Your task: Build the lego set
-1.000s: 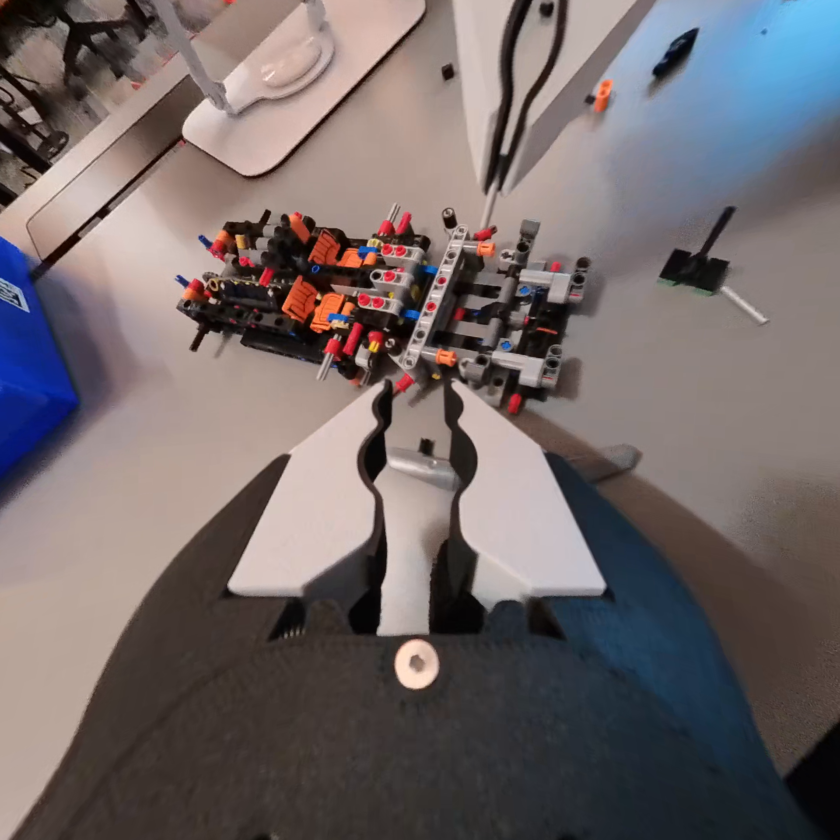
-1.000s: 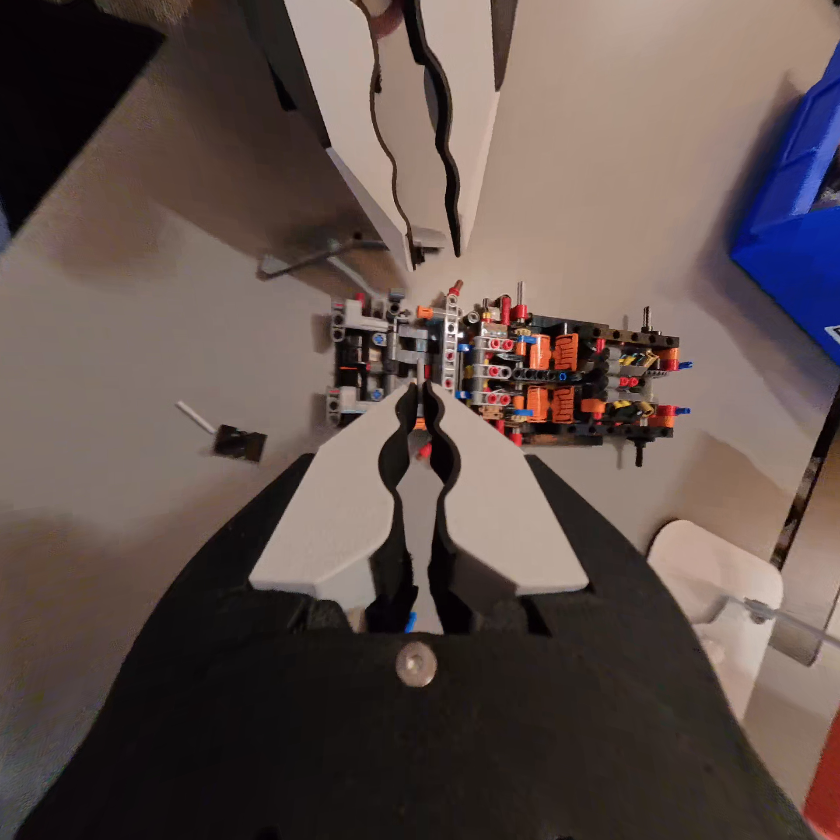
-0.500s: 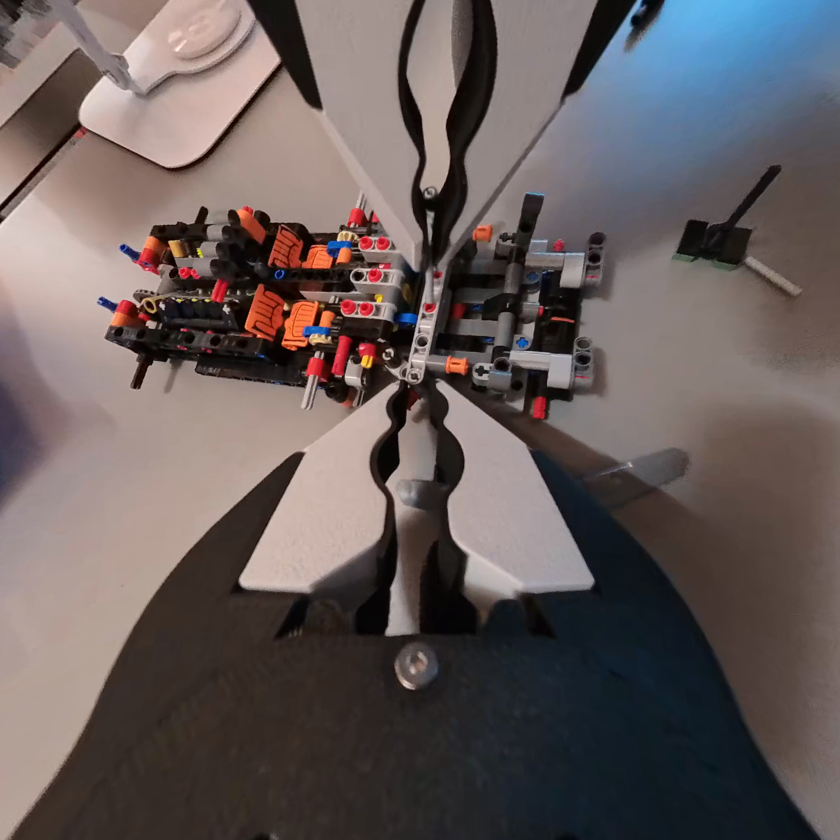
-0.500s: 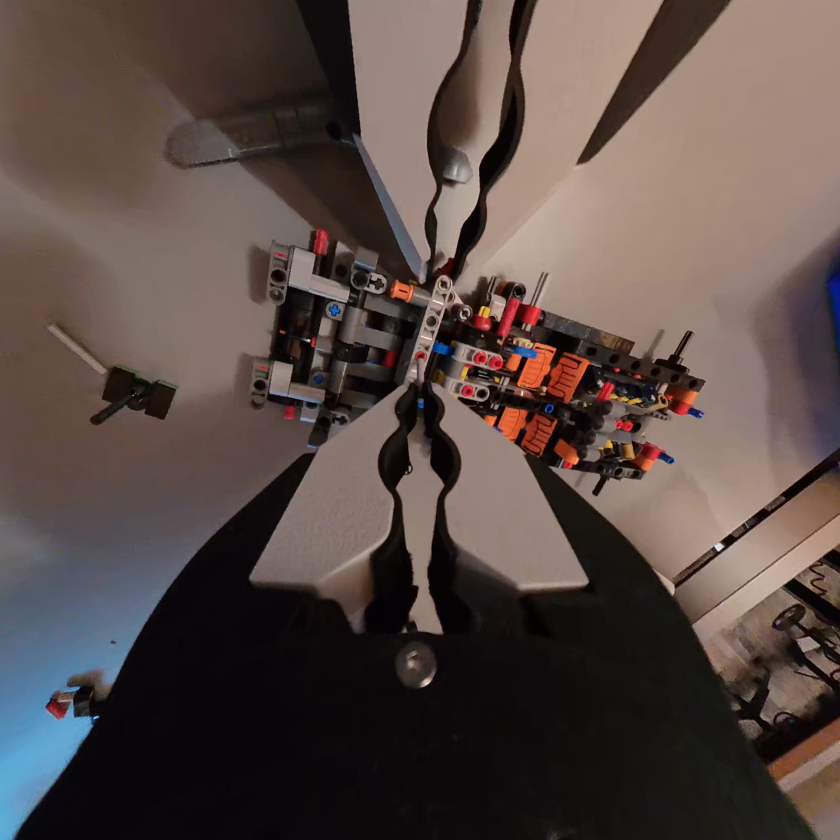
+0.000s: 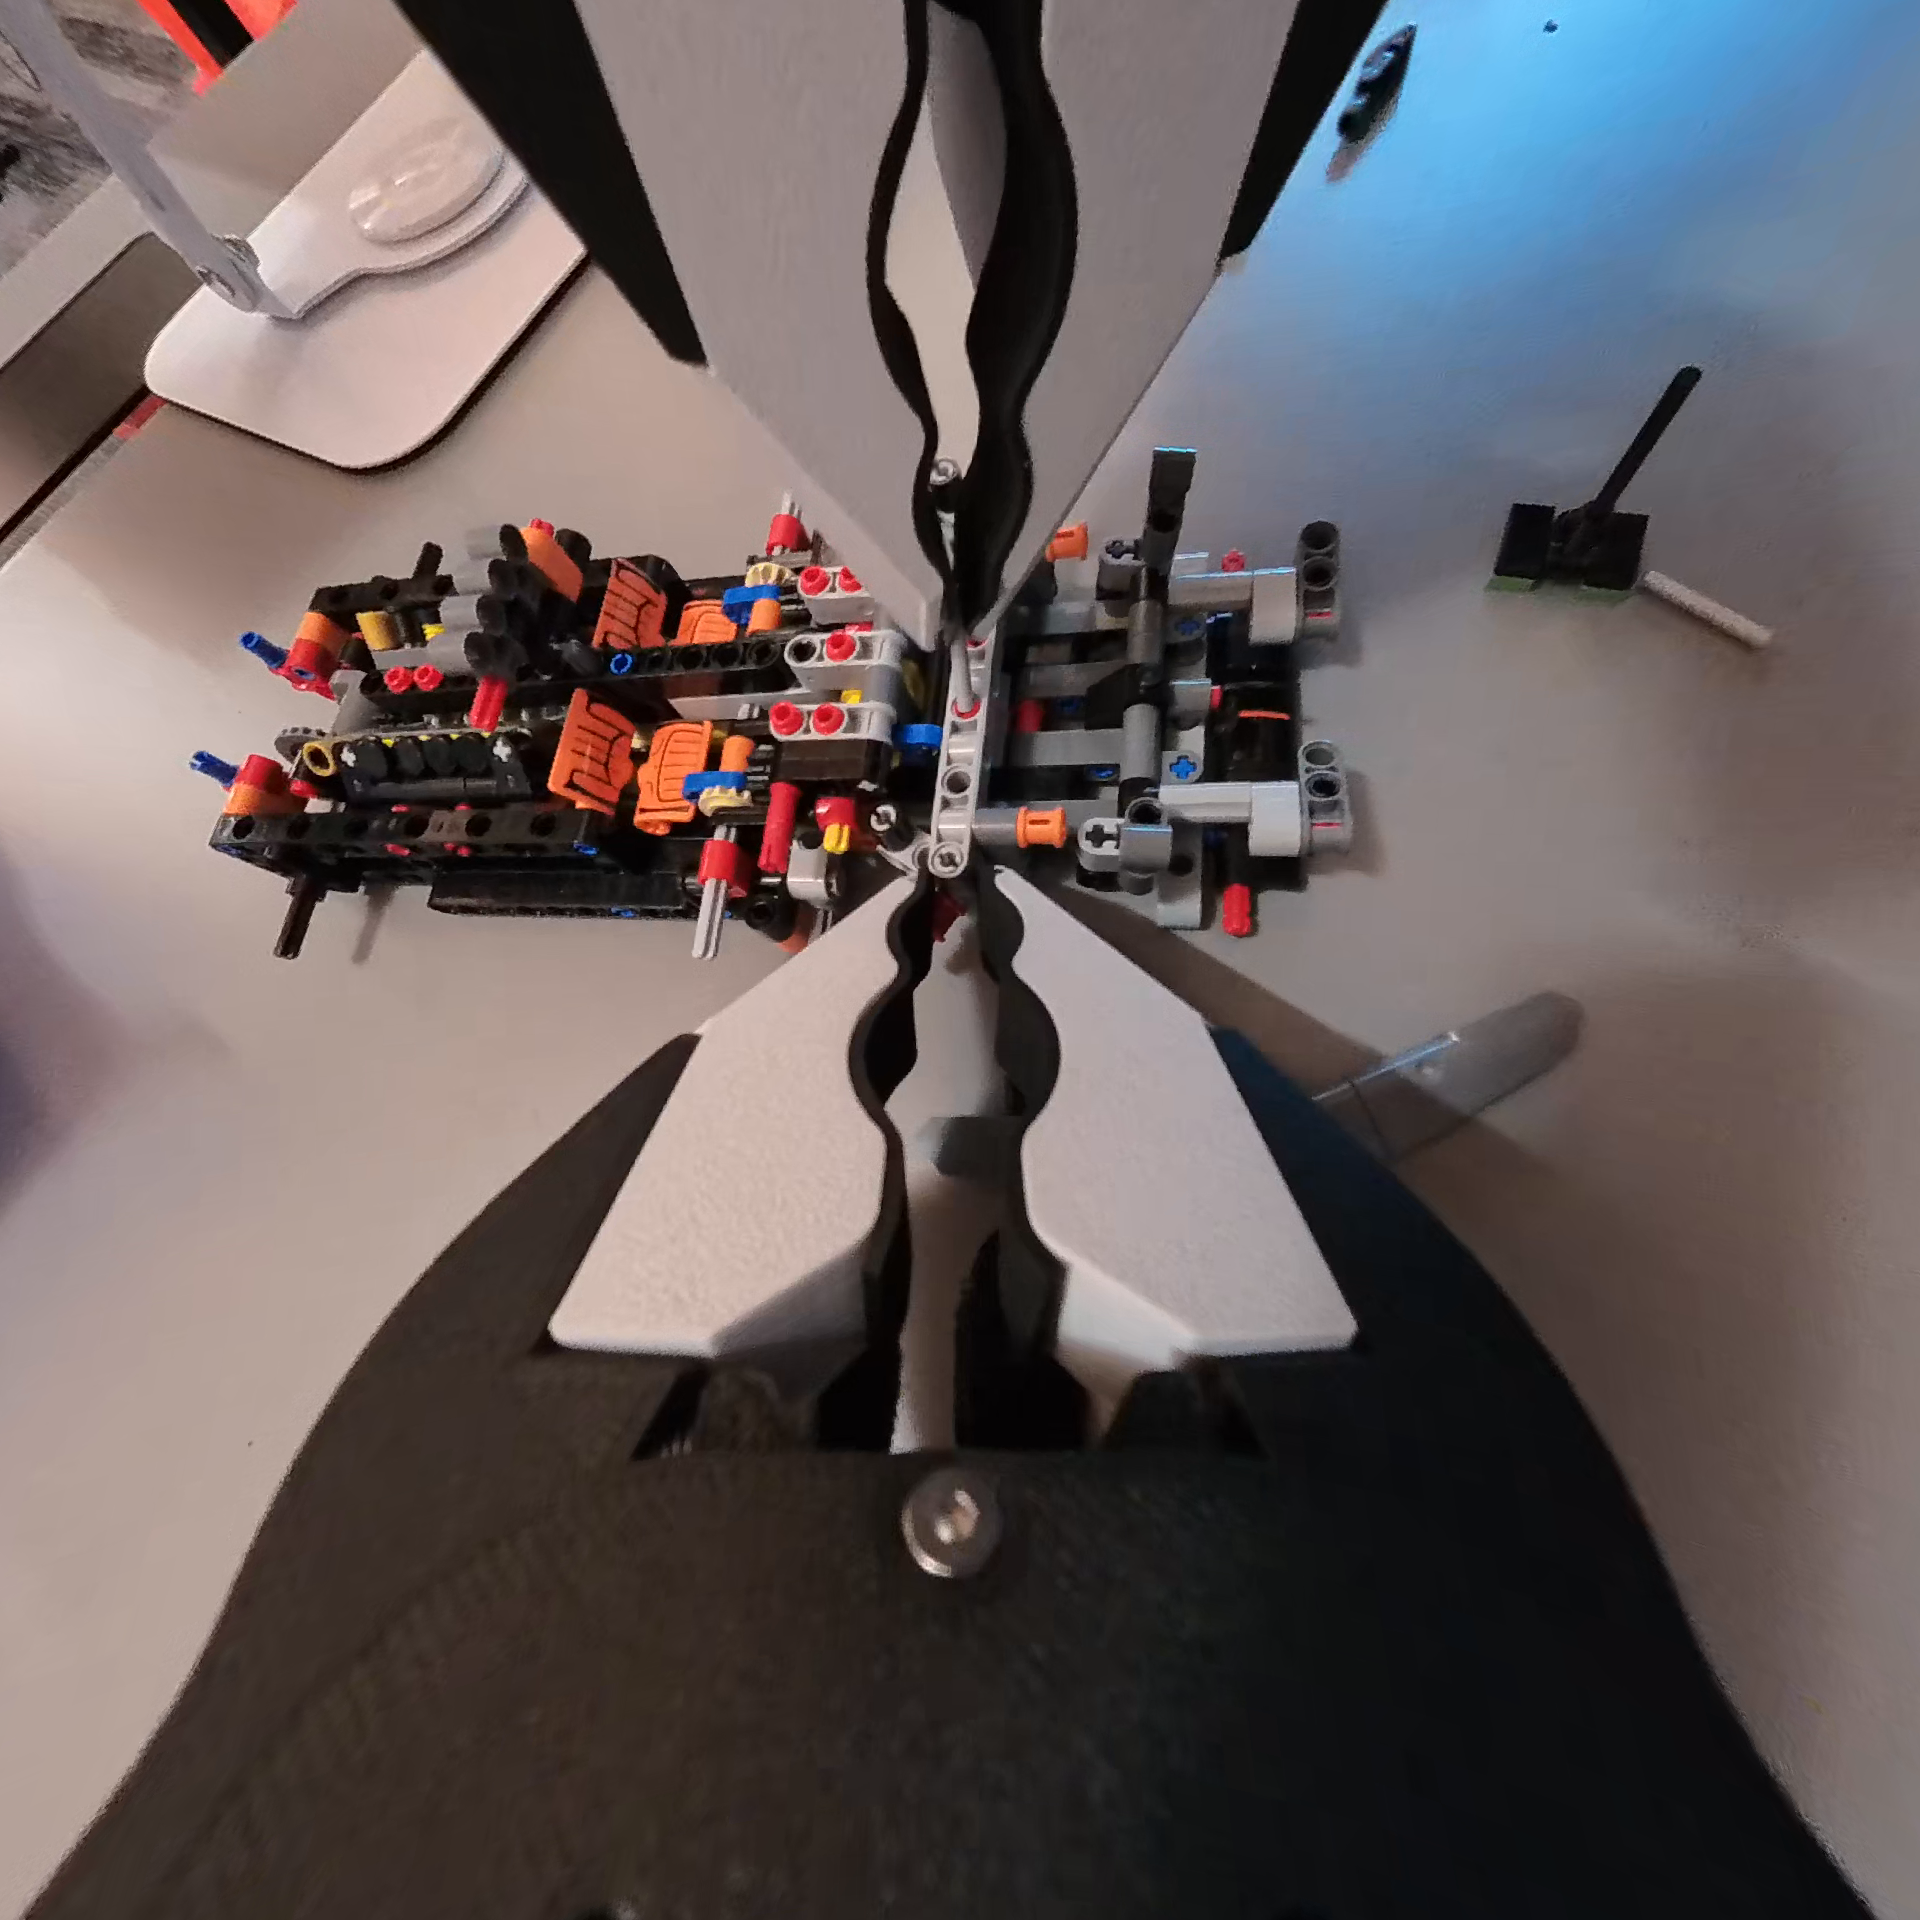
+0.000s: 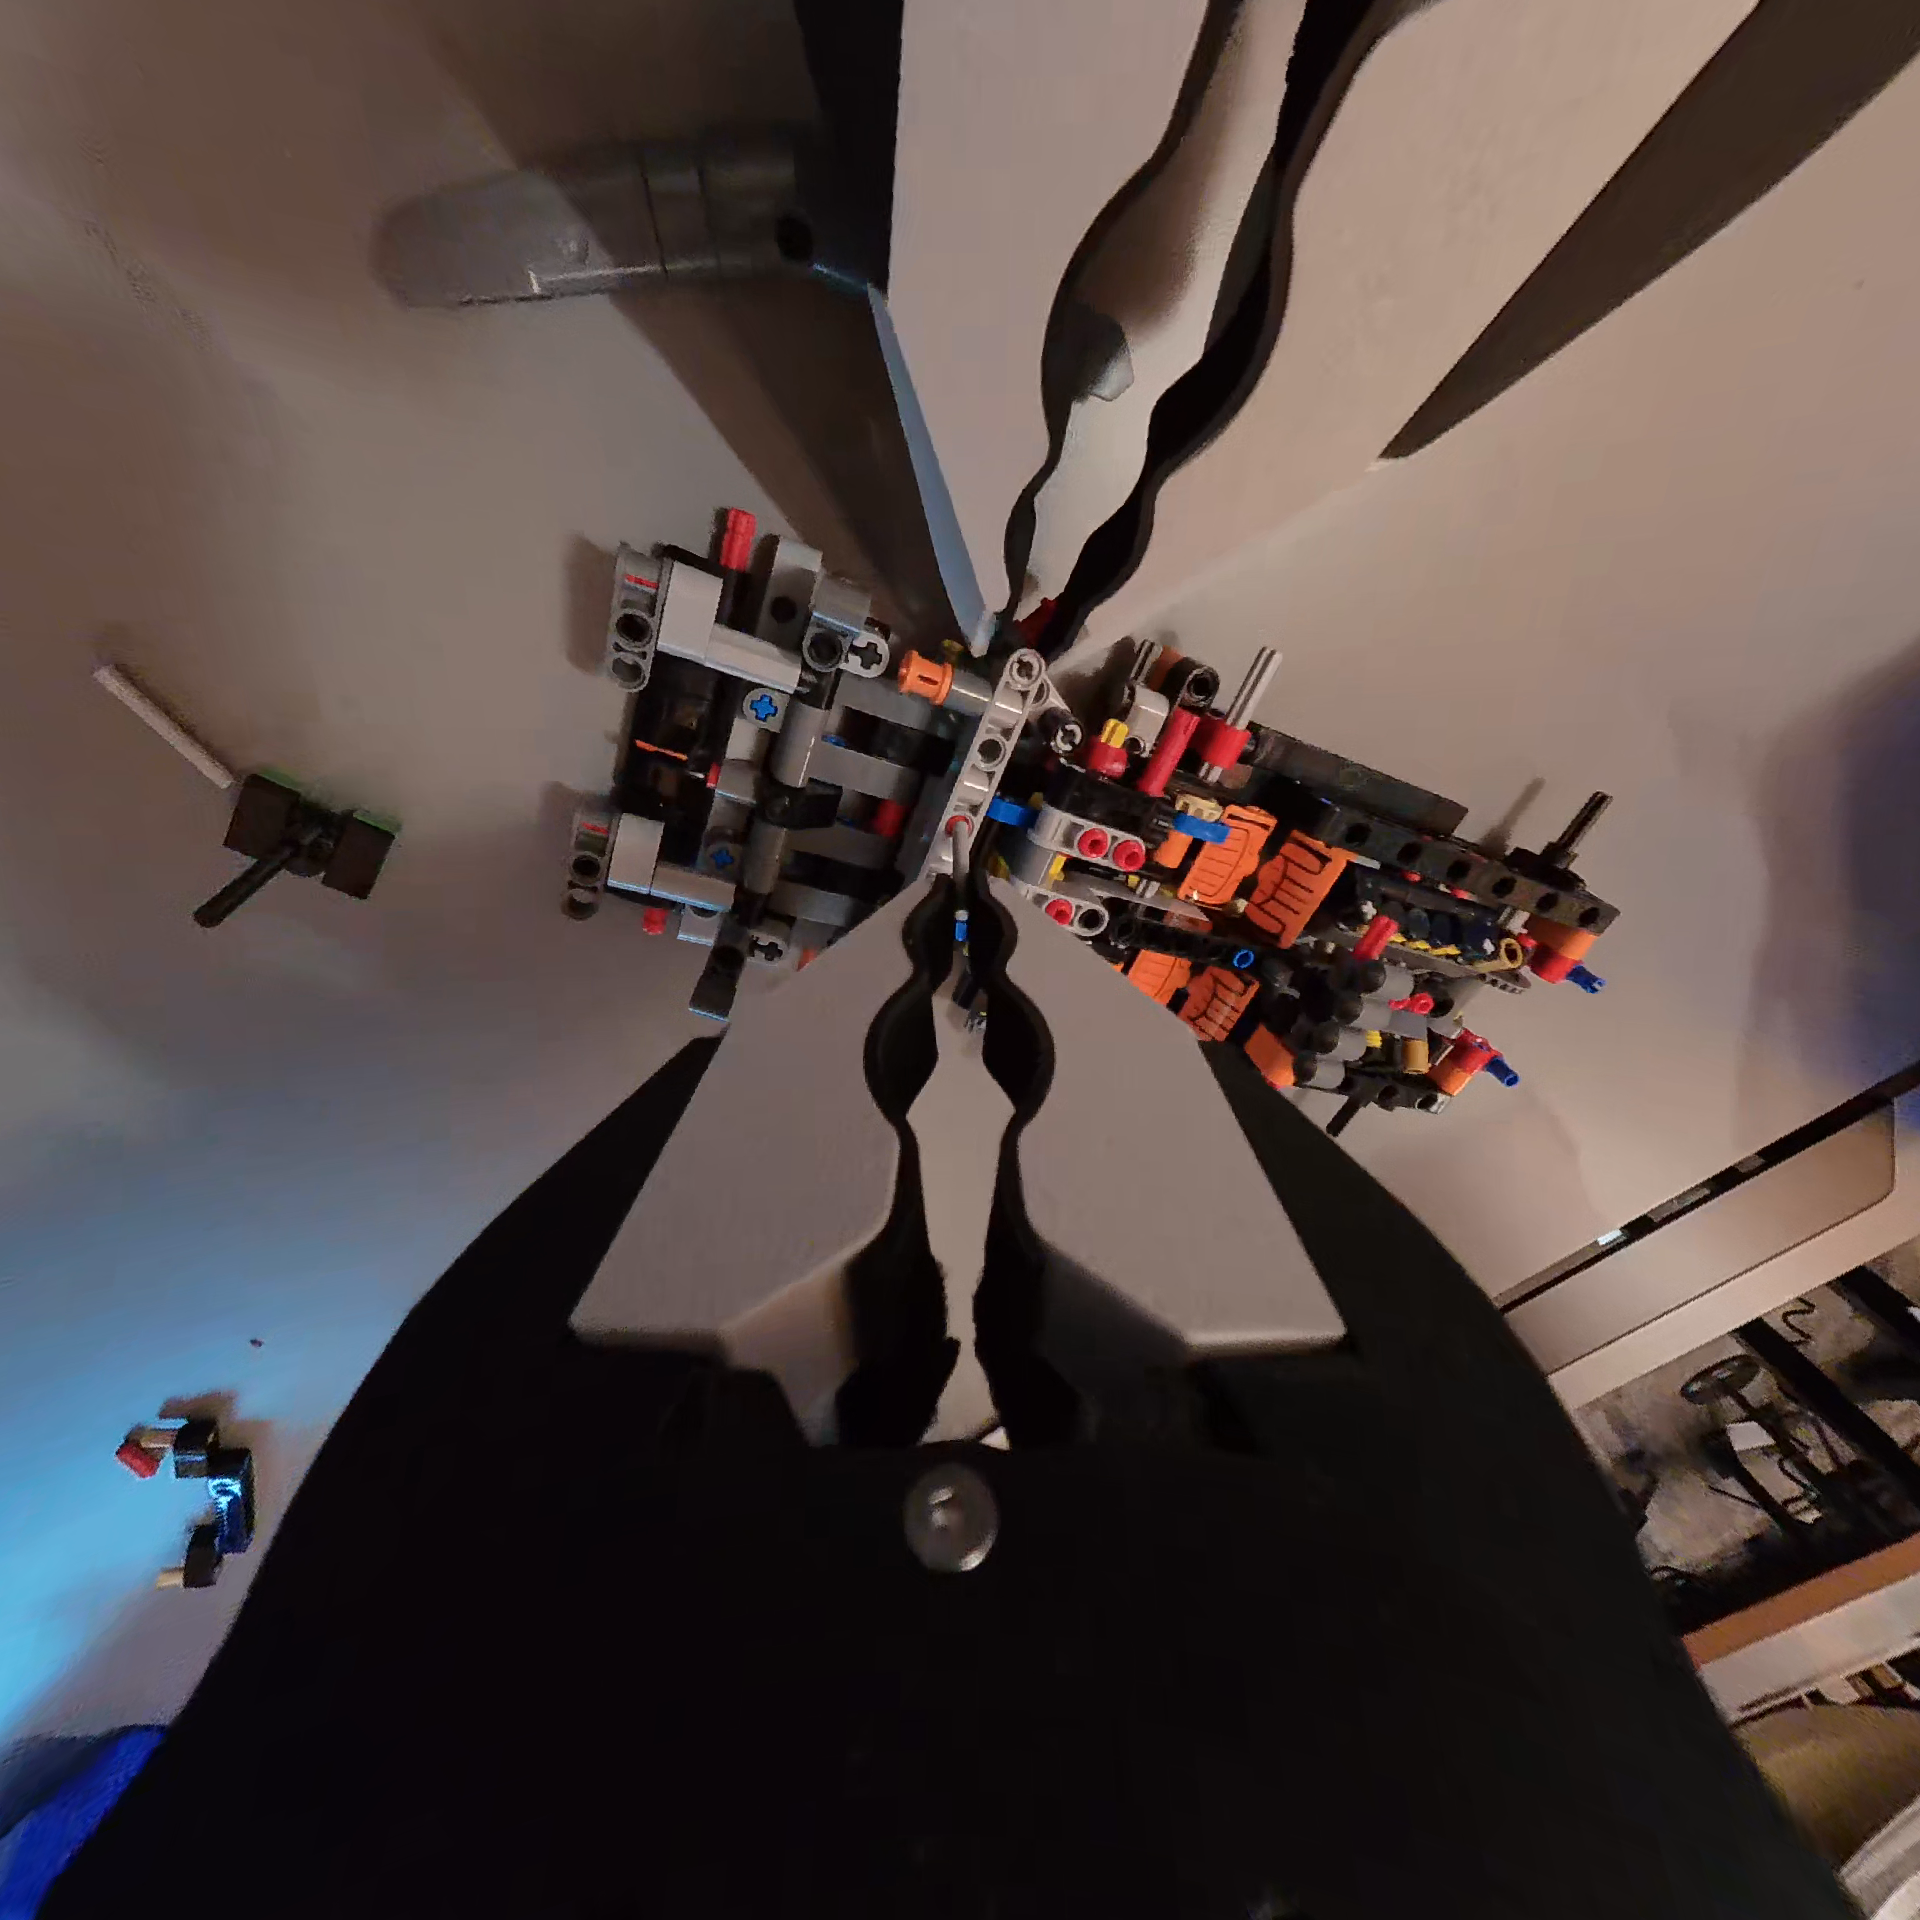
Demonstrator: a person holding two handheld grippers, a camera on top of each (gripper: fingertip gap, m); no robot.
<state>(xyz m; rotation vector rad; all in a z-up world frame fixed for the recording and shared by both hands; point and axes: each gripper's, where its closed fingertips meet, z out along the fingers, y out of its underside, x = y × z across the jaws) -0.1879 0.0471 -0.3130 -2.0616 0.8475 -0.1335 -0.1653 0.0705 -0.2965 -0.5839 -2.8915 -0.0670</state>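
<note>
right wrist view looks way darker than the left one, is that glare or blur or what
Right wrist view: its own claw is in shadow, nearly black, with blue light in the lower-left corner; the model stays sharp, while the loose parts at the edge are smeared. Left wrist view: evenly lit claw, blue cast top right, table bowed by the wide lens.

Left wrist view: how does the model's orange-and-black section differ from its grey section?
The orange-and-black section is longer, darker and crowded with orange panels; the grey section is shorter, mostly grey, more open-framed. Both lie flat on the table, joined at the light-grey beam.
</note>
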